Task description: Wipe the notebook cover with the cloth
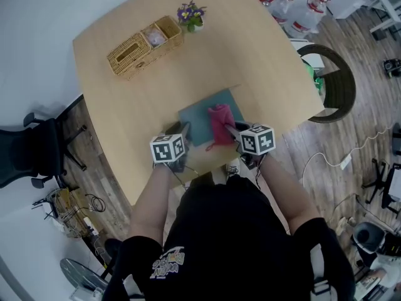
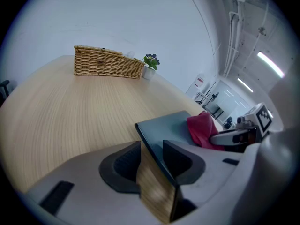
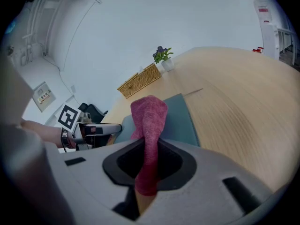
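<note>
So the flat grey-teal notebook [image 1: 199,115] is lying closed on the light wooden surface [image 1: 188,61], close to the edge nearest the person. The two grippers come at it from that side.

The right gripper [image 3: 149,146] has its jaws pinched on a magenta-pink terry cloth [image 3: 149,116]. The cloth bunches up out of the jaws, and in the head view it sits on the right part of the notebook cover.

The left gripper [image 2: 151,146] is at the notebook's near left corner with its jaws moderately apart. The notebook's dark edge runs up between them. The right-hand jaw sits over the cover, but bare wood shows between the edge and the other jaw, so it's straddling the corner rather than clamping it. I can't tell whether that jaw is actually pressing down on the cover.

At the back of the surface, well apart from all this, there's a long woven wicker basket [image 1: 143,46]. Just beside it is a small potted plant with purple flowers [image 1: 191,14].
</note>
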{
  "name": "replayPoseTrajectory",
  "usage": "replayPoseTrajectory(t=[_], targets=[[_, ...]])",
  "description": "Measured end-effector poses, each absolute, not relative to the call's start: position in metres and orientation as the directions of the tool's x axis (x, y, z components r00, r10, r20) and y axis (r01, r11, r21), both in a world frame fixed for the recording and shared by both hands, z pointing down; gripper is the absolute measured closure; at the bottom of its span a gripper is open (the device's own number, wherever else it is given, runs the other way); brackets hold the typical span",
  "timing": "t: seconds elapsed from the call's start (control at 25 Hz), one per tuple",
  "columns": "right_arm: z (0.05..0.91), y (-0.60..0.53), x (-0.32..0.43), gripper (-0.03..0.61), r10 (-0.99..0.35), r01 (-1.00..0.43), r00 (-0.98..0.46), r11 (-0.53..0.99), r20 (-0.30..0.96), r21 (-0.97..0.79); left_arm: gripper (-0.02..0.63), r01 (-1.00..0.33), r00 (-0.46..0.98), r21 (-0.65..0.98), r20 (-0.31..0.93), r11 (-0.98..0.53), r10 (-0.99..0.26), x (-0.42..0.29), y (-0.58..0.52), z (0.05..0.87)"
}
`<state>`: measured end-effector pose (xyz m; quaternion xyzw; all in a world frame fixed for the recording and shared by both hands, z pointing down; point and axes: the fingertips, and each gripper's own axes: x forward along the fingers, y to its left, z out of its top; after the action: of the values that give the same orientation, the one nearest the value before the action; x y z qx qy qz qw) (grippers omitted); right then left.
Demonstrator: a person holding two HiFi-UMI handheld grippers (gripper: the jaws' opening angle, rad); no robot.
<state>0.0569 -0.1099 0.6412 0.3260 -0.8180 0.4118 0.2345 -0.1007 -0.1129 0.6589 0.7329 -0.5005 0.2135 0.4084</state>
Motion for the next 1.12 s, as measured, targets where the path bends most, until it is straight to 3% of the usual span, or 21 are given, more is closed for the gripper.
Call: replayPoseTrajectory(t=[0.68,1.12], targets=[[0.647,-0.146,0.131,0.511,-0.451,-0.833,-0.553,0.298,0.701,-0.466,0.471,-0.912,0.401,0.375,0.723,-0.167,-0.563,-0.1,-0.113,0.66],[0.605,-0.157,0.154,0.511,-0.546,-0.846,-0.534,0.338,0.646,-0.414,0.469,-0.925,0.371,0.346,0.724,-0.159,-0.582,-0.099,-0.111,0.656]])
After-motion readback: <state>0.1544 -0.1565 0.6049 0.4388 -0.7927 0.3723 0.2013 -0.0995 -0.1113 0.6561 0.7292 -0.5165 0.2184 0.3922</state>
